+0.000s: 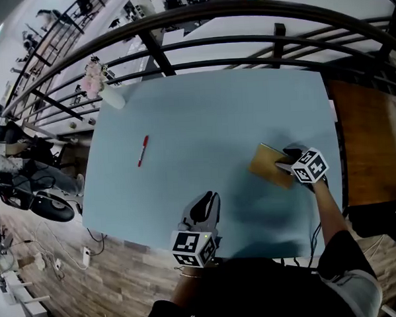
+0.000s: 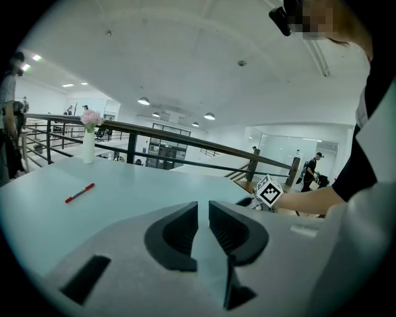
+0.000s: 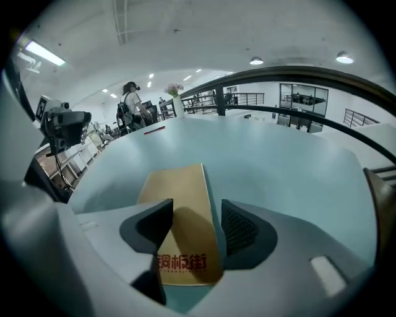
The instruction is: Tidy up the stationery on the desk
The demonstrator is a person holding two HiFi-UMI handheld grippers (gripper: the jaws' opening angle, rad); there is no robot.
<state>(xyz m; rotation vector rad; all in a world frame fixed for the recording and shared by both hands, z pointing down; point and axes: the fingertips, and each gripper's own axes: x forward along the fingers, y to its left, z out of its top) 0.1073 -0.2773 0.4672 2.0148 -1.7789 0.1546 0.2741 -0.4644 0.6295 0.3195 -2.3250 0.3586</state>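
Note:
A brown notebook [image 1: 268, 164] with red print lies flat on the pale blue desk [image 1: 215, 114] at the right. My right gripper [image 1: 285, 162] is over its near end, jaws wide apart. In the right gripper view the notebook [image 3: 179, 186] runs between the open jaws of the right gripper [image 3: 197, 217], and the pads do not press on it. A red pen [image 1: 142, 151] lies alone on the desk's left half. My left gripper [image 1: 210, 200] hovers at the near edge; the left gripper [image 2: 203, 213] shows a narrow slit between its pads and nothing in it.
A white vase of pink flowers [image 1: 108, 93] stands at the desk's far left corner. A dark metal railing [image 1: 245, 46] curves behind the desk. A brown wooden surface [image 1: 369, 145] adjoins the right edge. Floor and cables lie below the left edge.

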